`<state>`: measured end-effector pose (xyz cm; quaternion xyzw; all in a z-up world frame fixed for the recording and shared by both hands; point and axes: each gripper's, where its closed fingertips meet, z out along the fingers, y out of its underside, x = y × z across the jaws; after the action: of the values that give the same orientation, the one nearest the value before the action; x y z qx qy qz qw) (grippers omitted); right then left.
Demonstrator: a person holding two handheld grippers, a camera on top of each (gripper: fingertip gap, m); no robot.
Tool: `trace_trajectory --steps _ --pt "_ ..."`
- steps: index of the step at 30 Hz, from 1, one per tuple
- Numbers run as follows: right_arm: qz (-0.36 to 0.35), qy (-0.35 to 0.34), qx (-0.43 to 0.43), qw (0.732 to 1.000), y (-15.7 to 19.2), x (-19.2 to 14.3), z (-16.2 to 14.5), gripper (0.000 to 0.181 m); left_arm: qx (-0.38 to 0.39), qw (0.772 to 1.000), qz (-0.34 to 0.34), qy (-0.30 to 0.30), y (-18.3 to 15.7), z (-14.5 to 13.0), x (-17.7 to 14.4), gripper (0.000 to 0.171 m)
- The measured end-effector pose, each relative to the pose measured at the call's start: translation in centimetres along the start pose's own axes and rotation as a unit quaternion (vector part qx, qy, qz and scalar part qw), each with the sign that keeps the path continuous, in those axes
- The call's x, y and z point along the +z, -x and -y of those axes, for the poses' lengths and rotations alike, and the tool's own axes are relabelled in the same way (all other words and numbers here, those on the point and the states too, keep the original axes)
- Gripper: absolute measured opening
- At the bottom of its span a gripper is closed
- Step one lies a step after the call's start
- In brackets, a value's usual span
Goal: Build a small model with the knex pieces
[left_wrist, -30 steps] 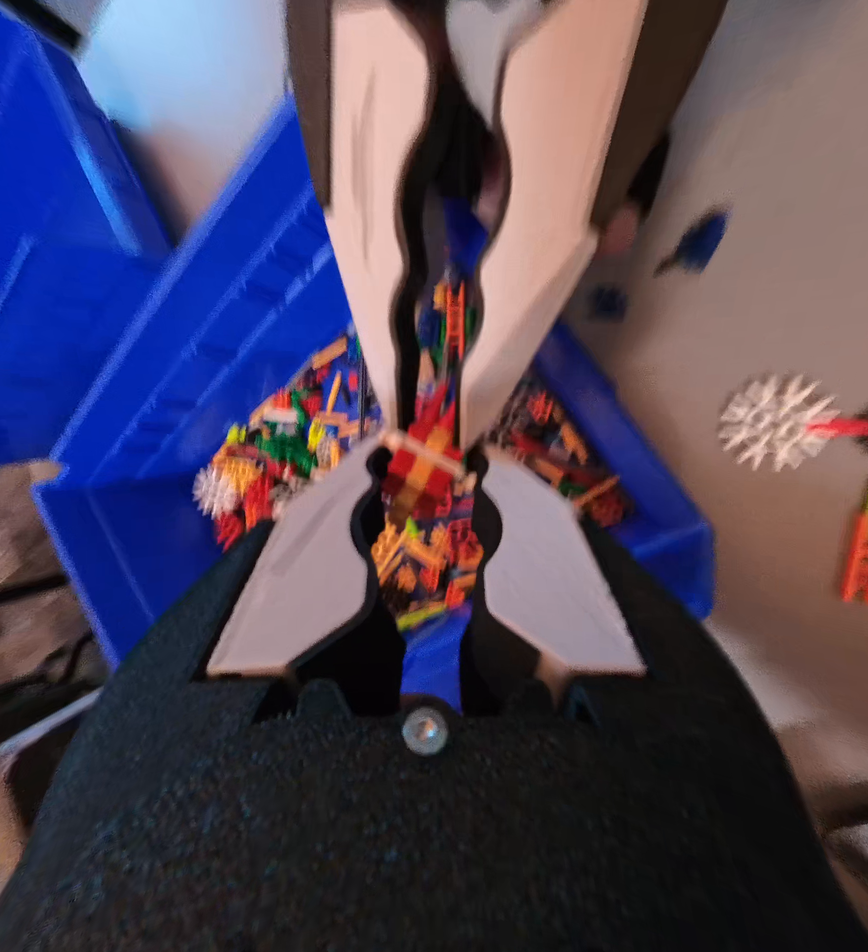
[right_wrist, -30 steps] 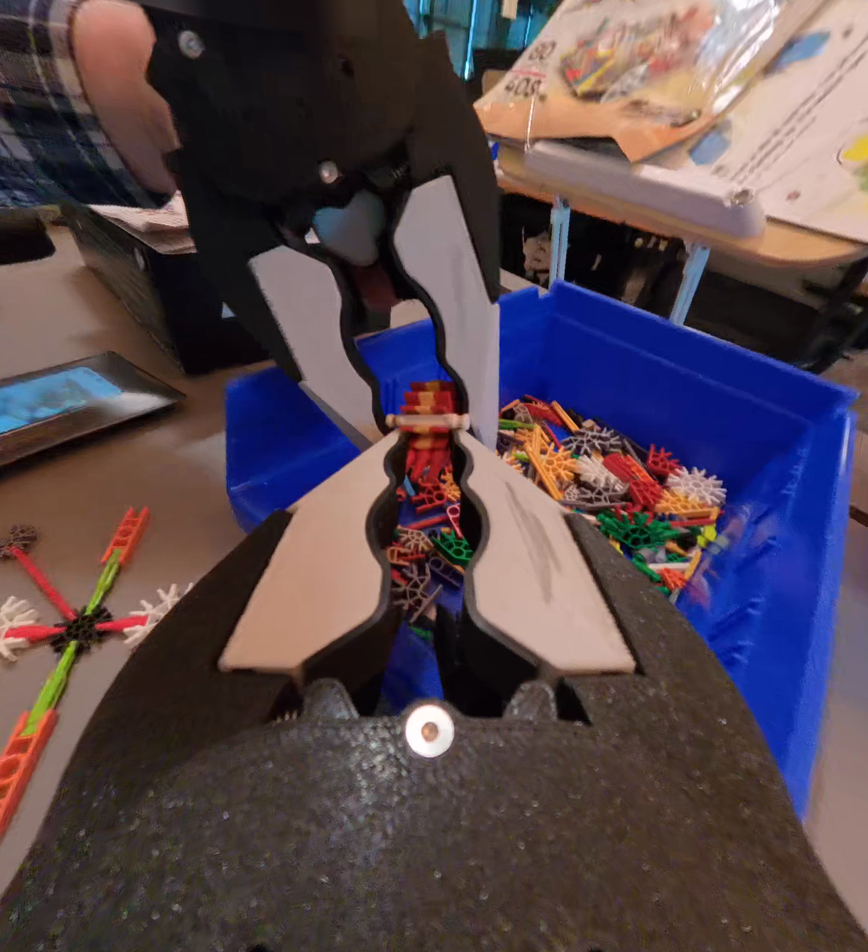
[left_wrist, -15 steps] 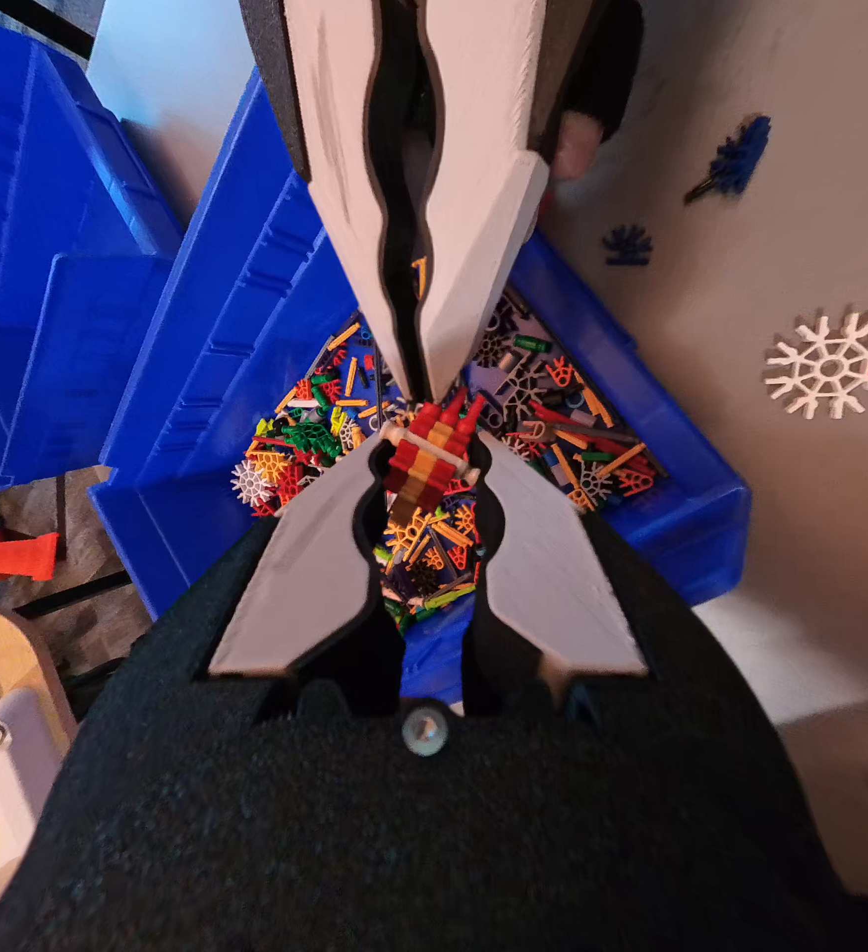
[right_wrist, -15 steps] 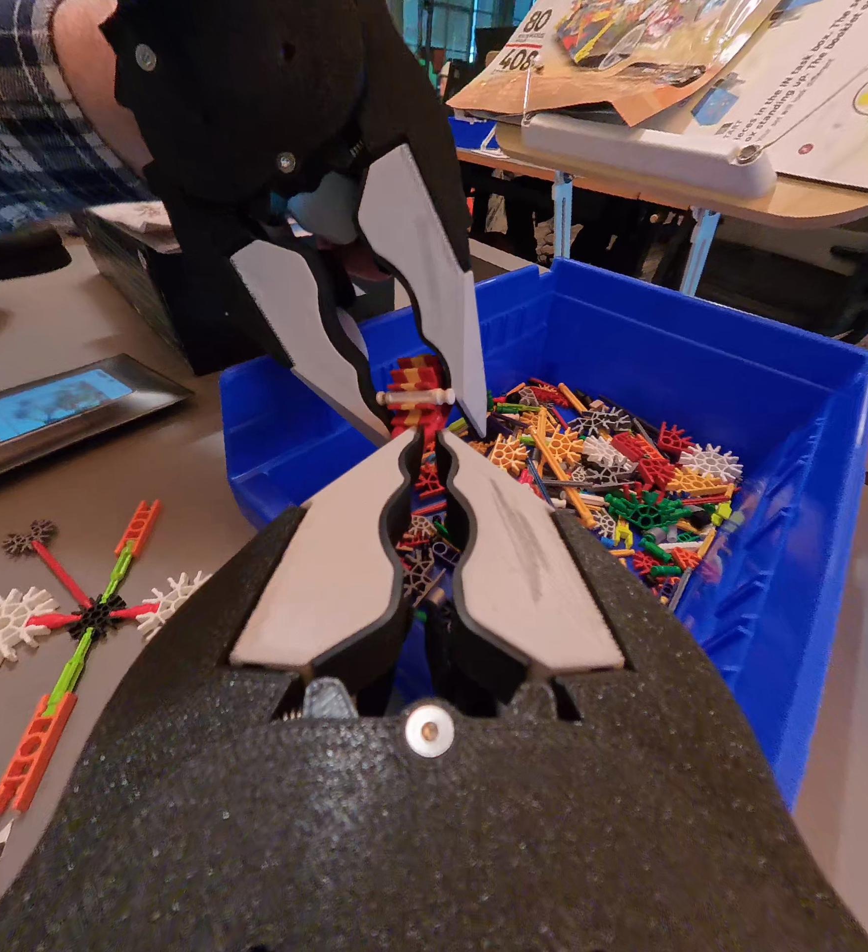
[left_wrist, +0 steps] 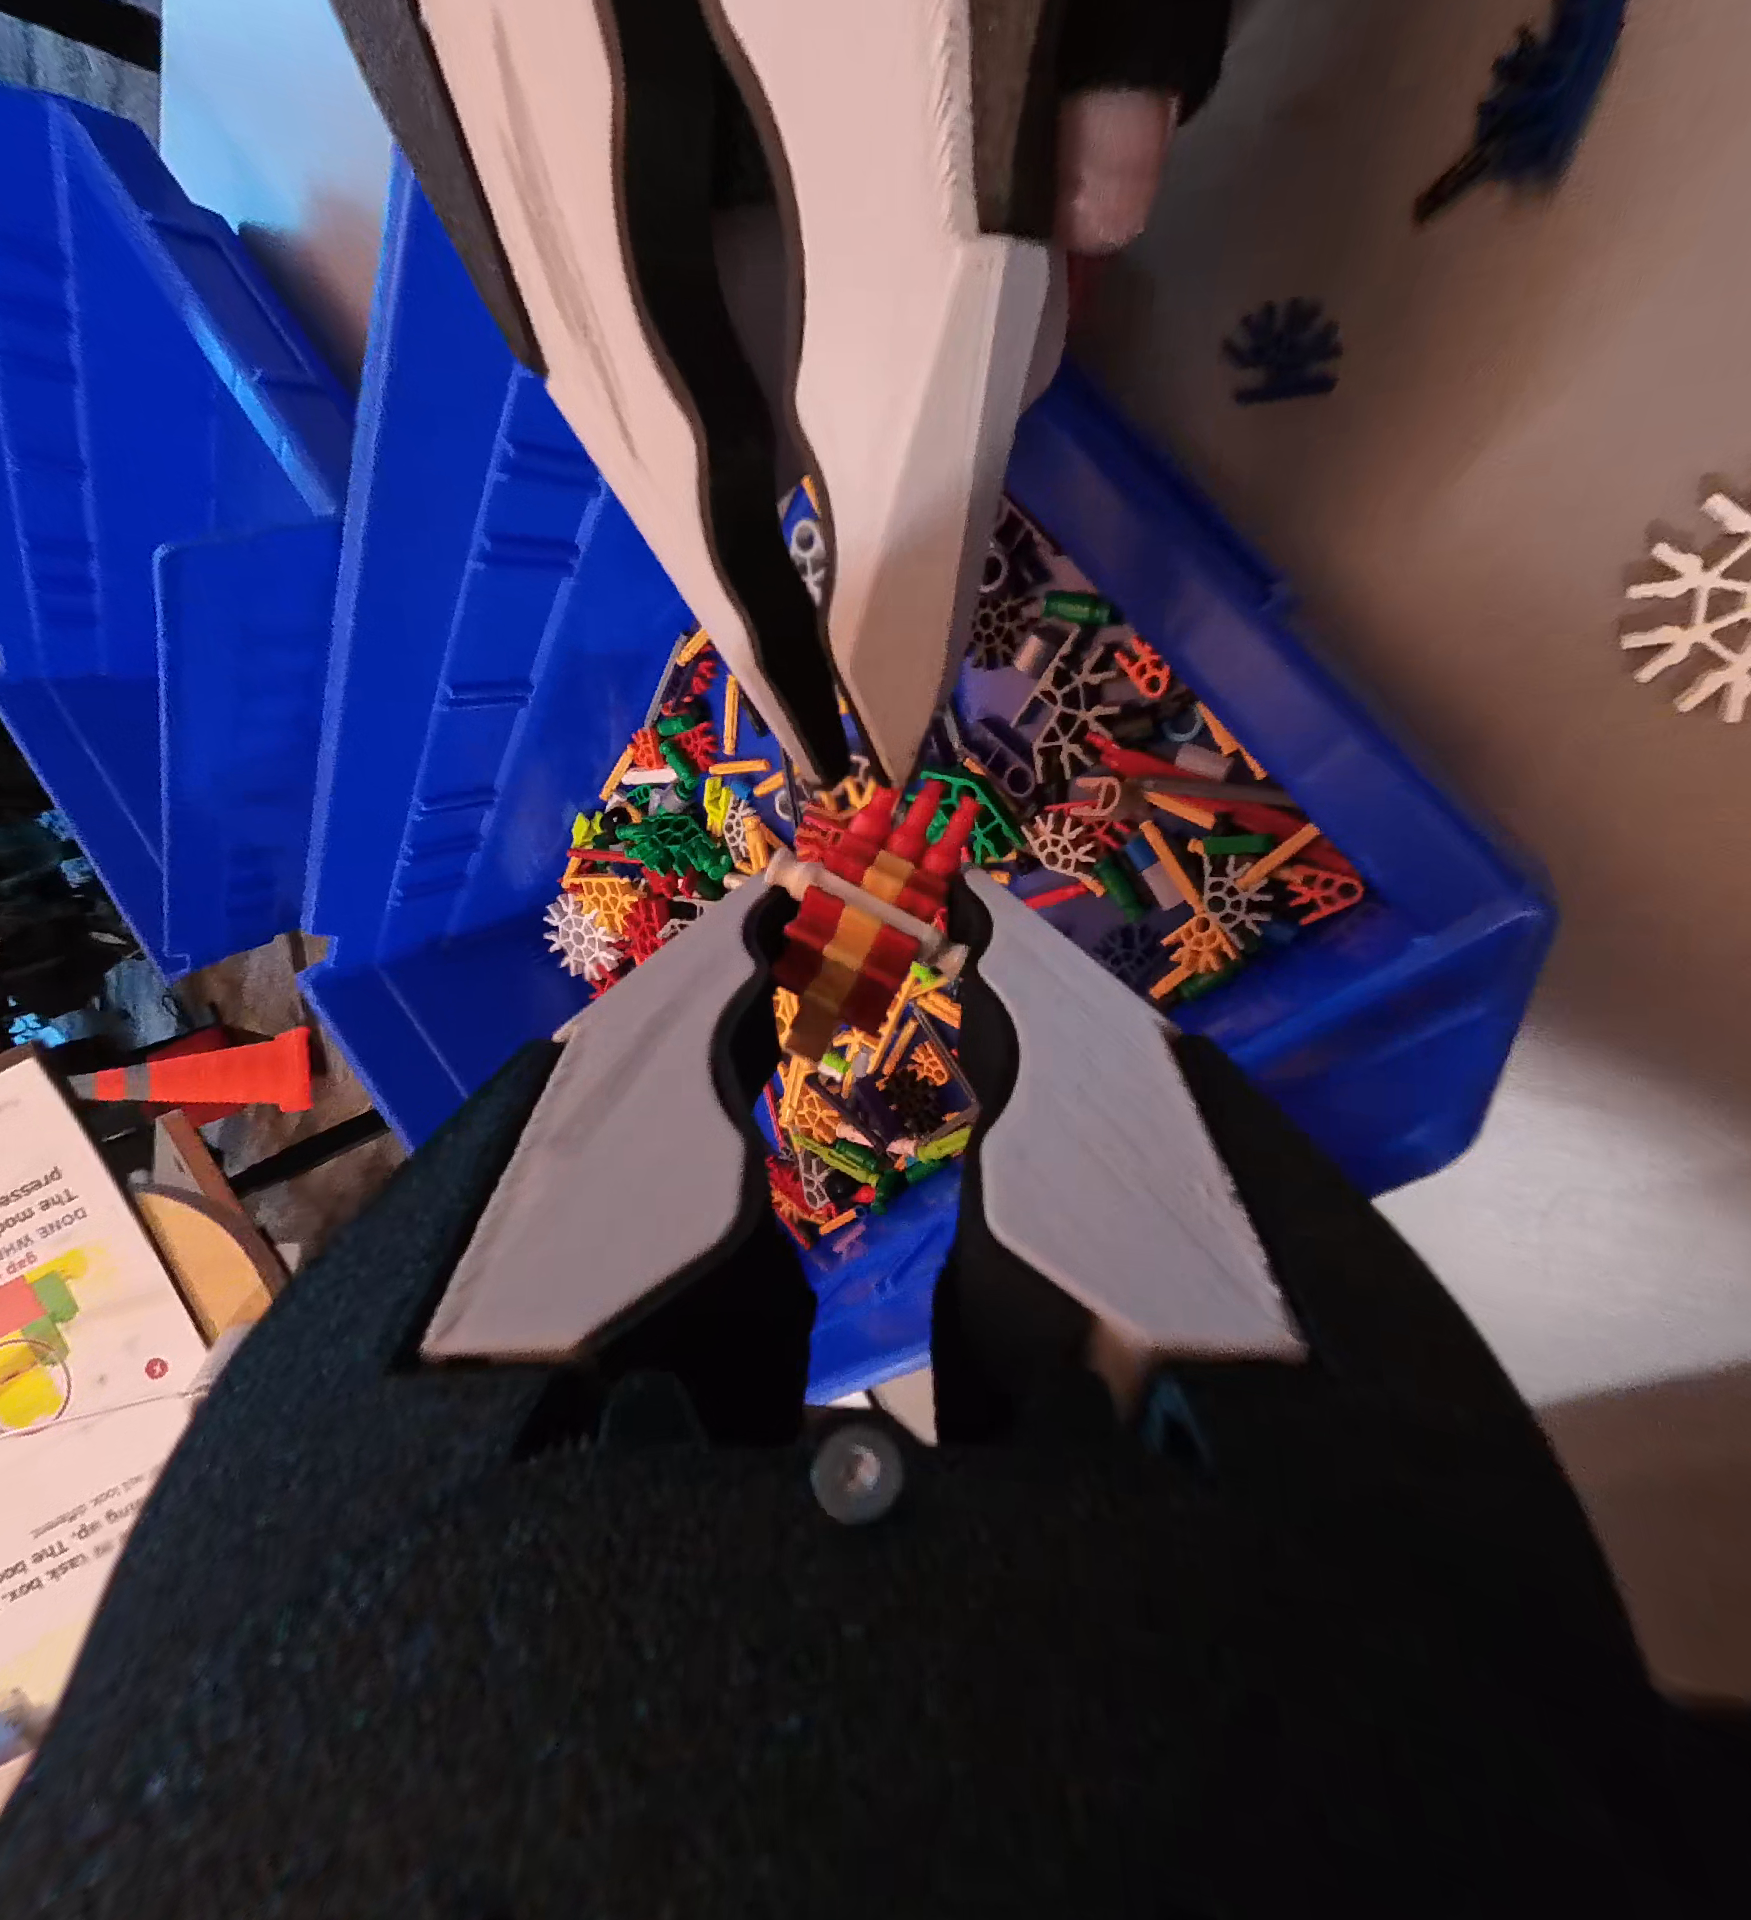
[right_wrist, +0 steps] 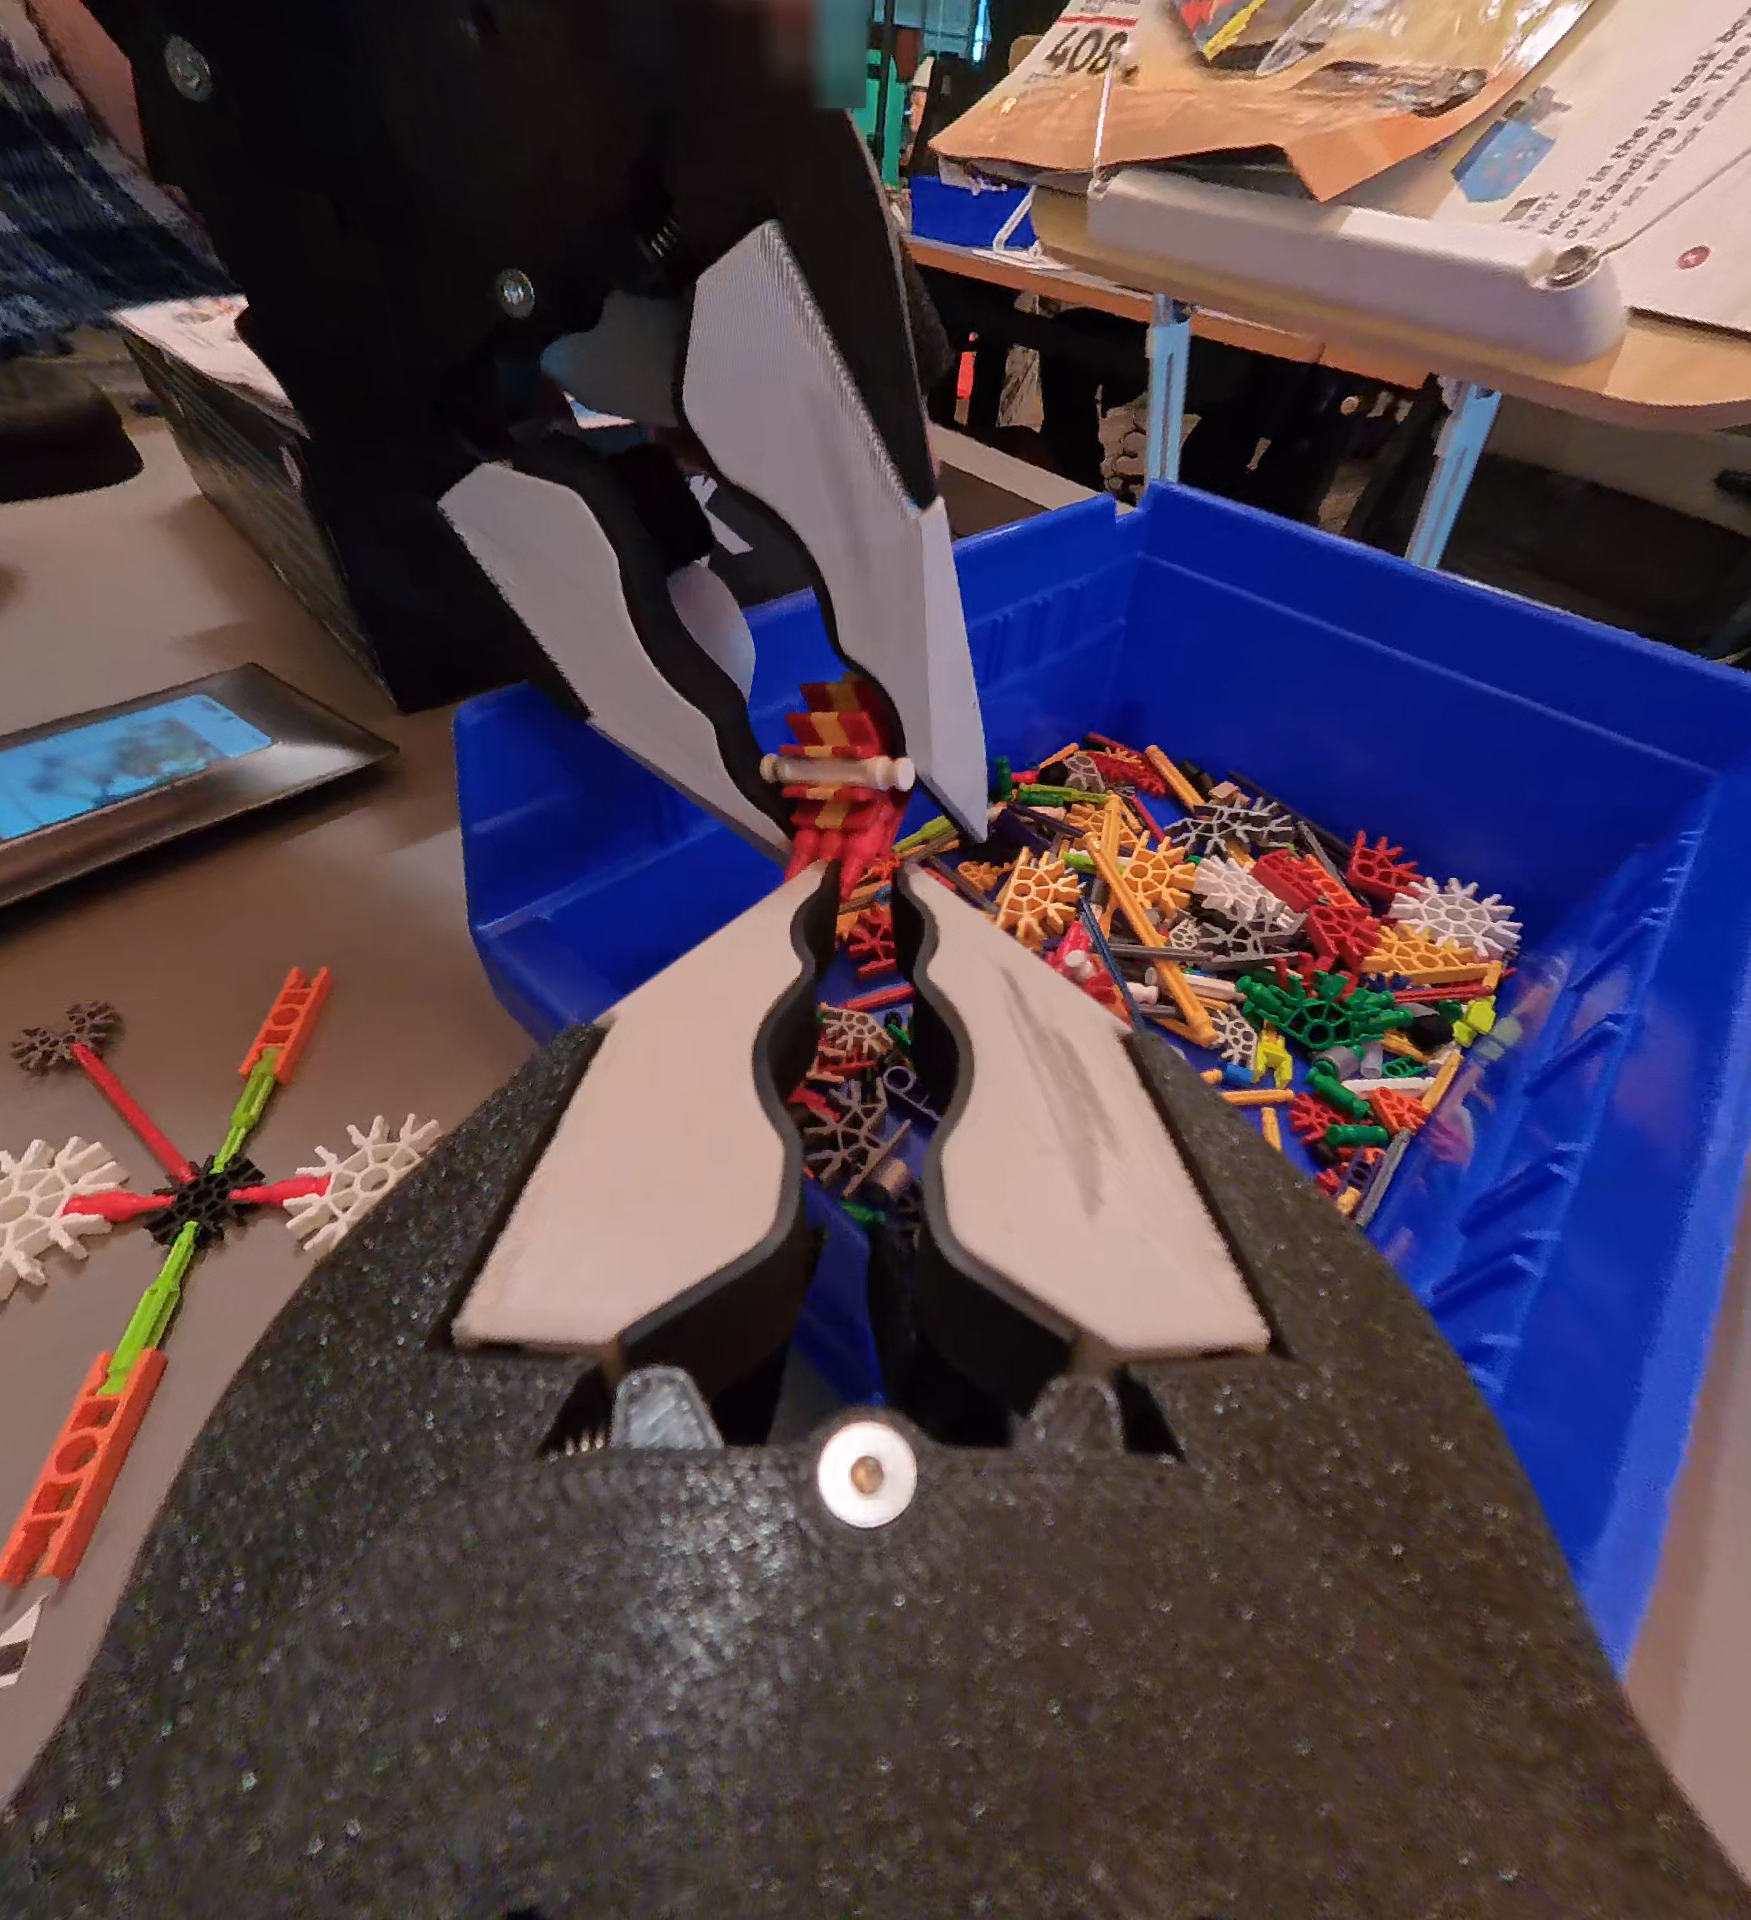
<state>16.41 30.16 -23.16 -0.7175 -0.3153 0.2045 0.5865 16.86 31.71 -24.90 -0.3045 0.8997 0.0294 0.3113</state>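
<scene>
A bundle of red and orange plastic rods [left_wrist: 866, 925], crossed by a white rod, is gripped by the left gripper [left_wrist: 855, 914] above a blue plastic bin [right_wrist: 1629, 1091] of mixed construction-toy pieces.

The left gripper's grey fingers are clamped on the bundle's sides, while the right gripper [right_wrist: 866, 878] is held tip to tip with it, its fingers drawn nearly together with only a narrow gap; whether the bundle's red ends are touched by them cannot be told. Inside the bin a loose heap of coloured rods and connectors [right_wrist: 1255, 966] is spread. On the tan table [right_wrist: 206, 914] beside the bin, a cross-shaped assembly of red and green rods with white snowflake connectors [right_wrist: 196, 1205] is laid flat, near a dark-framed tablet [right_wrist: 112, 769].
</scene>
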Motion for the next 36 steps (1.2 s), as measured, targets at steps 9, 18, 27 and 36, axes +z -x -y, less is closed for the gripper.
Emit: trace_trajectory --steps 9,18,27,36 --pt "0.004 0.026 -0.006 1.0 0.3 0.5 -0.9 0.008 0.041 0.999 0.017 0.03 -0.2 0.1 0.4 0.026" --pt "-0.013 0.06 -0.01 0.998 -0.1 0.9 -1.9 0.002 0.054 0.997 0.038 0.044 -0.2 0.9 0.6 0.025" --pt "0.002 0.041 0.009 0.999 0.1 0.7 -1.3 0.002 0.026 1.0 0.011 0.012 -0.4 1.0 0.2 0.023" --pt "0.038 -0.023 0.043 0.998 0.5 -0.5 0.9 0.024 -0.063 0.996 -0.012 -0.058 0.6 1.0 -1.5 0.023"
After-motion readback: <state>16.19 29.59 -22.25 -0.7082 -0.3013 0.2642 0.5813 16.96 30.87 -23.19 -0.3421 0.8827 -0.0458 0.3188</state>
